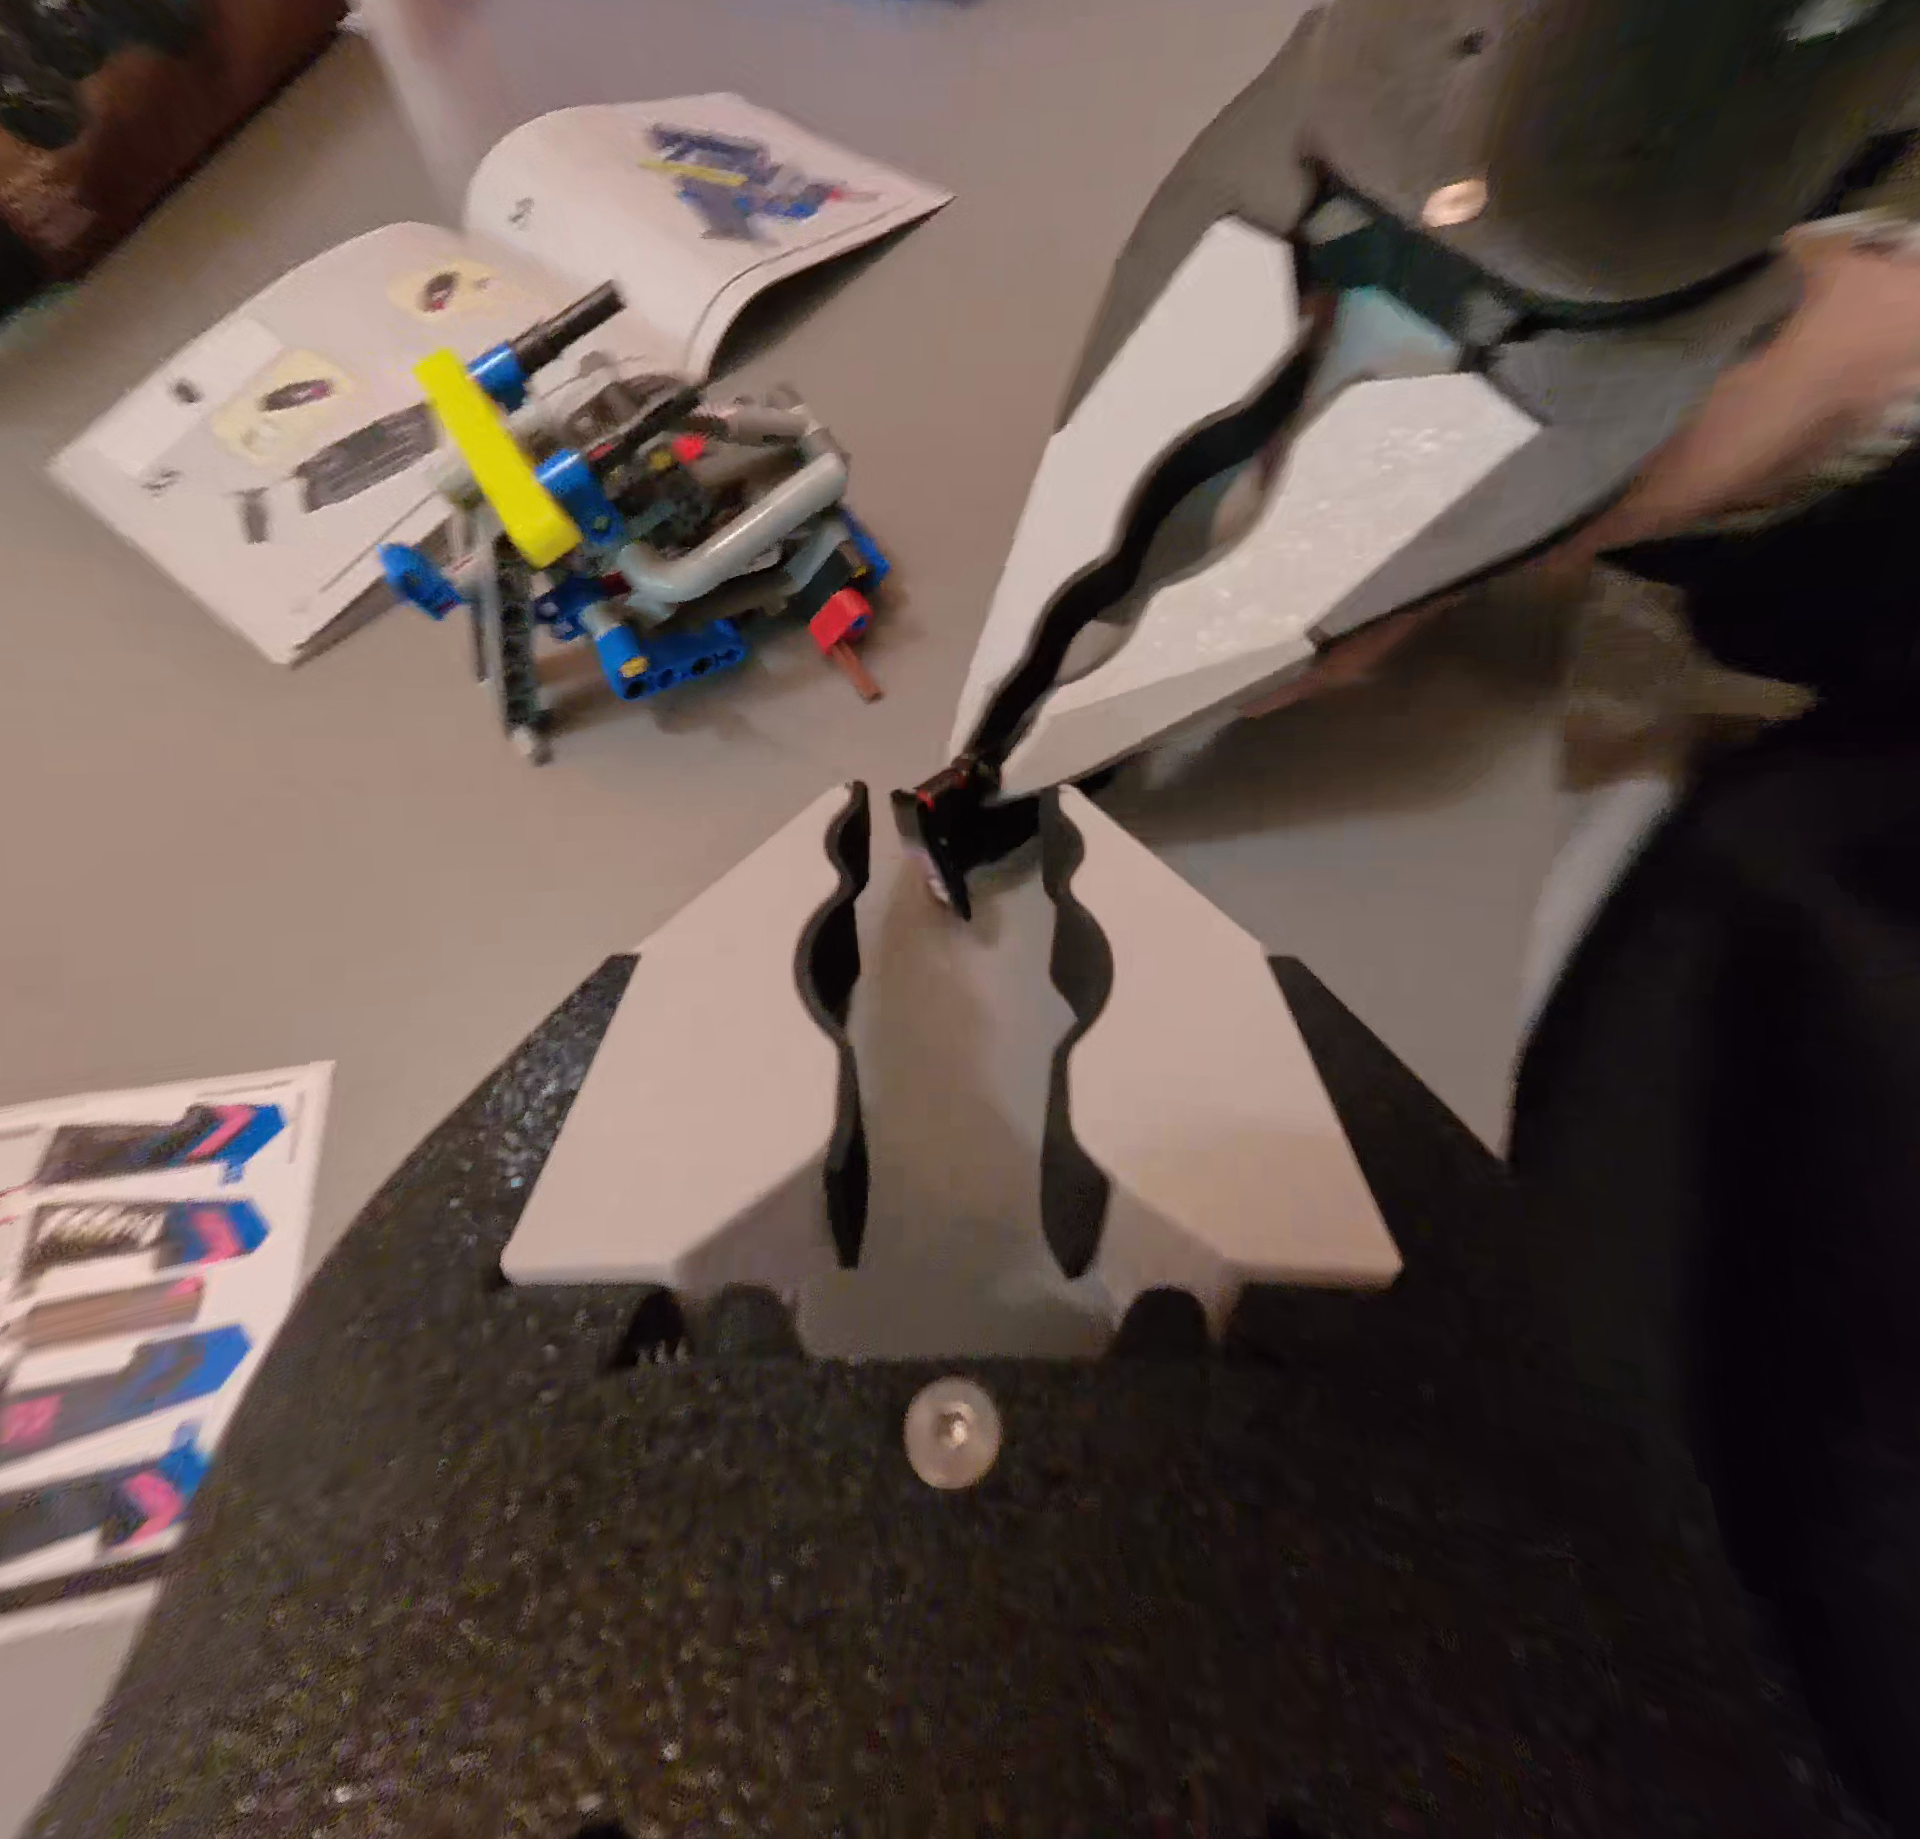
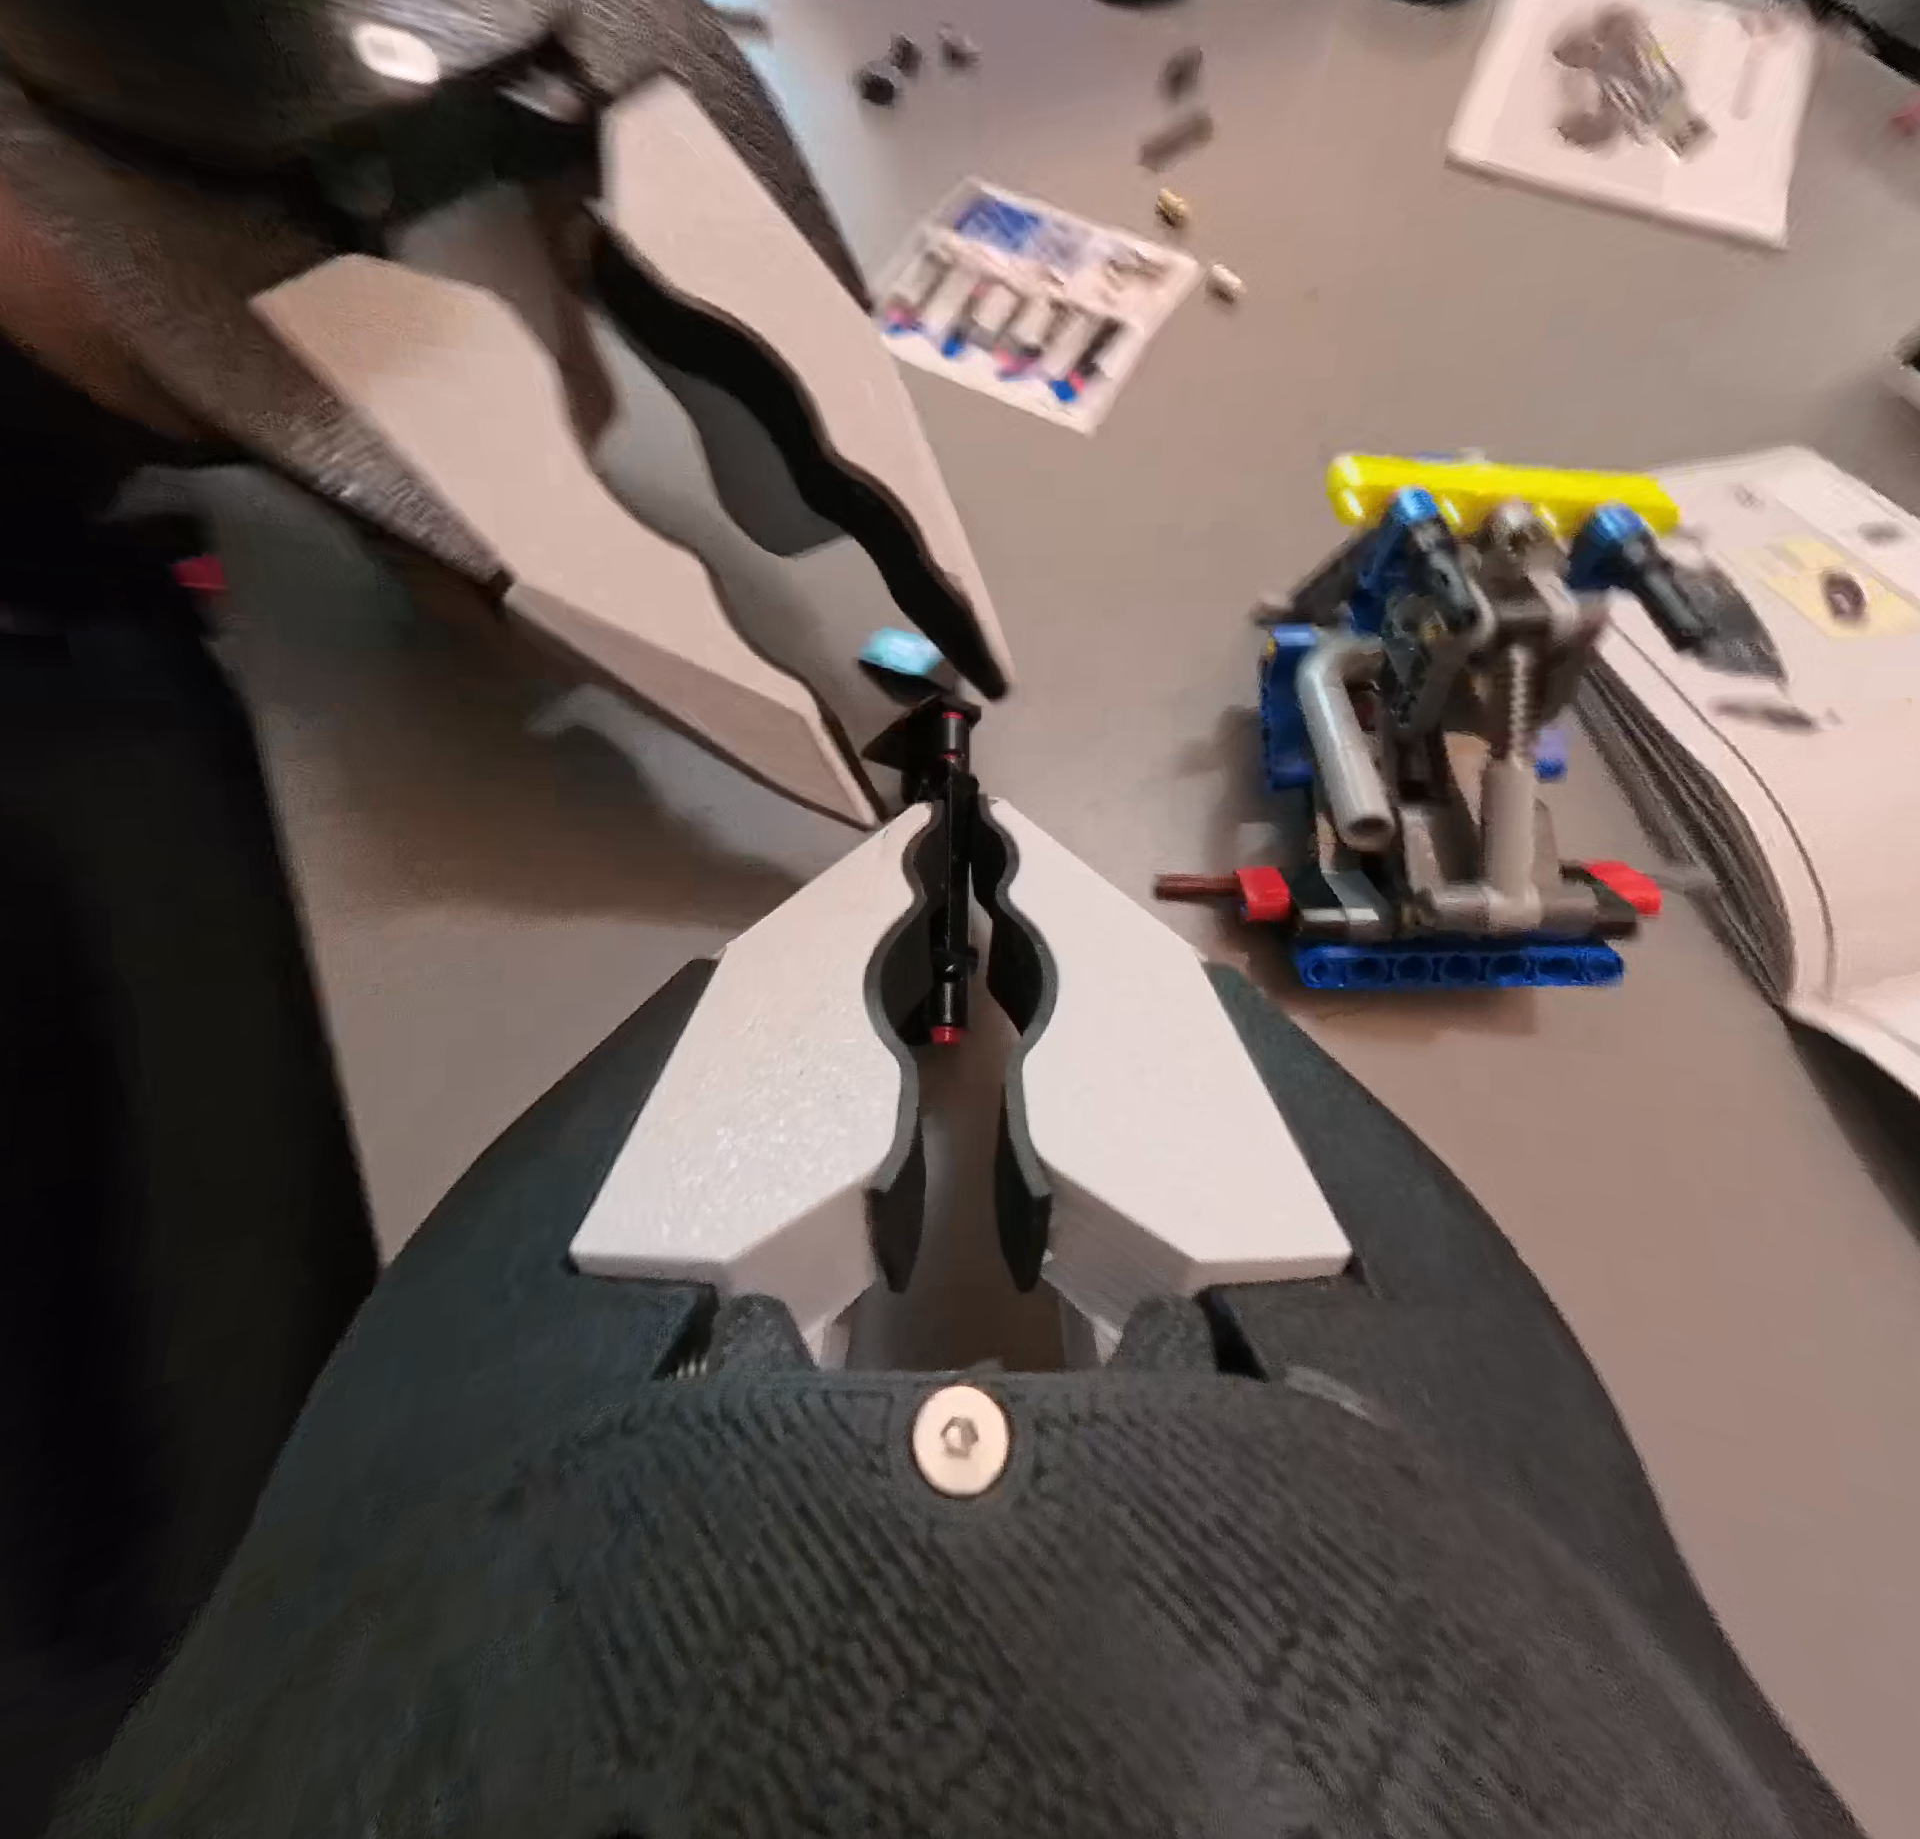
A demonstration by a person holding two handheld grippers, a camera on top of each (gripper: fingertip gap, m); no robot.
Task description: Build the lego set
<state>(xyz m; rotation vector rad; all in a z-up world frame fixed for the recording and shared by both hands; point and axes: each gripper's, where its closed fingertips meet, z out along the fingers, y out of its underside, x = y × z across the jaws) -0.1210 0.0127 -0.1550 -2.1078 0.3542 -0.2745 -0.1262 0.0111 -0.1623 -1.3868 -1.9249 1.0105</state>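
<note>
Clamped in the right gripper (image 2: 951, 833) — a slim black piece with red tips (image 2: 948, 885), pads pressed against it on both sides, its far end poking out past the fingertips. Same piece seen from the left wrist view (image 1: 940, 844), sticking out of the right gripper's (image 1: 987, 761) closed tips and hanging in the mouth of the left gripper (image 1: 951, 813). Left gripper's fingers (image 1: 842, 833) parted, a clear gap on the one side of the black piece; contact on the other side hard to judge, so nothing gripped there as far as can be seen. Small light blue bit (image 2: 896, 655) showing just behind the left gripper's tips in the right wrist view. Both grippers tip to tip above a grey table (image 1: 260, 854). Further off on the table — a half-built brick model (image 1: 644, 532) in blue, grey and yellow, with red caps low at its sides, standing beside an open instruction booklet (image 1: 582, 220). Sticker sheet (image 1: 135, 1301) near the left gripper's body. Loose small parts (image 2: 1174, 137) scattered toward the far edge, next to another printed sheet (image 2: 1631, 96). Blurred throughout, fine detail lost.
</note>
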